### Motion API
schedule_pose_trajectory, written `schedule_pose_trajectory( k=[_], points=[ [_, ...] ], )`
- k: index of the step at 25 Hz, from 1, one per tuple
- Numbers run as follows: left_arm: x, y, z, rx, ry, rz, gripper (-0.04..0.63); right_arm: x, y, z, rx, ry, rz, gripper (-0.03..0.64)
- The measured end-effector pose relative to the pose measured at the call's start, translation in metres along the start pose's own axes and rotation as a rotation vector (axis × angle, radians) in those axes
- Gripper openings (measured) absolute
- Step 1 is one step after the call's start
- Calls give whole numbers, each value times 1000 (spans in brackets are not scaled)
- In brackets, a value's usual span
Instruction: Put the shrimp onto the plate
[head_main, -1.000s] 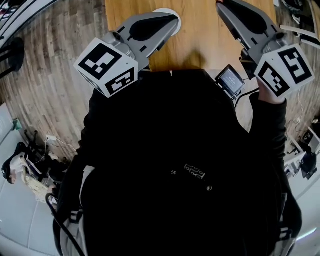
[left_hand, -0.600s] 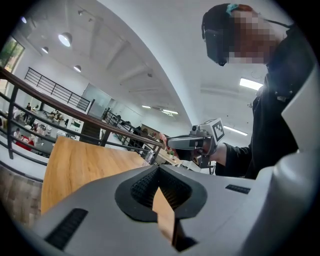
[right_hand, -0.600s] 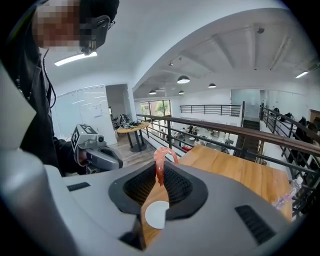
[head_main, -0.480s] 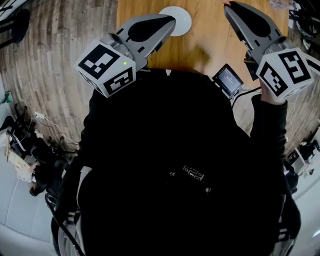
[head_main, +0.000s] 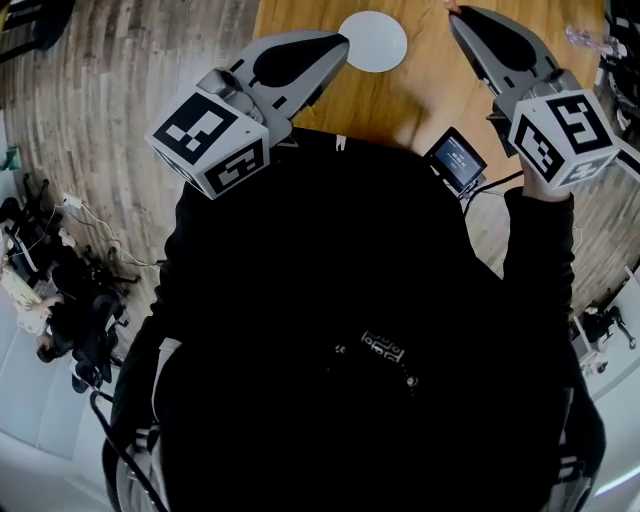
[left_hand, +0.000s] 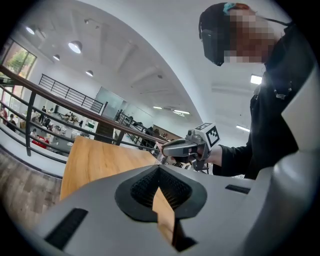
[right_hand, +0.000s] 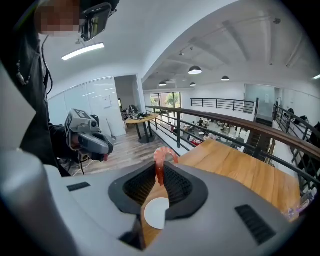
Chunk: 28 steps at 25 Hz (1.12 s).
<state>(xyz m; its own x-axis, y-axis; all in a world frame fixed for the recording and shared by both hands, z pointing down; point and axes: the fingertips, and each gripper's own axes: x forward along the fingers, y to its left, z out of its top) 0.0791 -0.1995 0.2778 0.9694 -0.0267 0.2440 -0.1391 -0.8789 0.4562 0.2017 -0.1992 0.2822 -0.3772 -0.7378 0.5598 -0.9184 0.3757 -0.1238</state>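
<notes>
Your right gripper (right_hand: 160, 169) has its jaws drawn narrow on the shrimp (right_hand: 160, 160). The pads pinch its red tail end, and the pink body curls up above the fingertips. Through the gap below the shrimp, the right gripper view shows the white plate (right_hand: 156, 212) lying on the wooden table (right_hand: 240, 167), so the shrimp is in the air and off the plate.

In the head view the plate (head_main: 372, 40) sits at your twelve o'clock on the table (head_main: 440, 85). The right gripper (head_main: 456, 14) is at one o'clock, to the plate's right and apart from it. Your left gripper (head_main: 338, 46) is at eleven o'clock, its tip by the plate's left edge. Its jaws (left_hand: 159, 170) meet at the tips with nothing between them, only bare table wood showing below. A small screen (head_main: 458, 160) hangs at your chest, towards two o'clock.
</notes>
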Motion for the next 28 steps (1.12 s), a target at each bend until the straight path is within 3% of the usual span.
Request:
schedule_pose_trajectory(
  k=[19,28],
  points=[
    [-38,5,-24,-100,-8,107,6,47,13,-22,-57,112,91,60],
    [-48,2,-42,-140,-21,169,6,74,7,-56,-86,189,128,60]
  ],
)
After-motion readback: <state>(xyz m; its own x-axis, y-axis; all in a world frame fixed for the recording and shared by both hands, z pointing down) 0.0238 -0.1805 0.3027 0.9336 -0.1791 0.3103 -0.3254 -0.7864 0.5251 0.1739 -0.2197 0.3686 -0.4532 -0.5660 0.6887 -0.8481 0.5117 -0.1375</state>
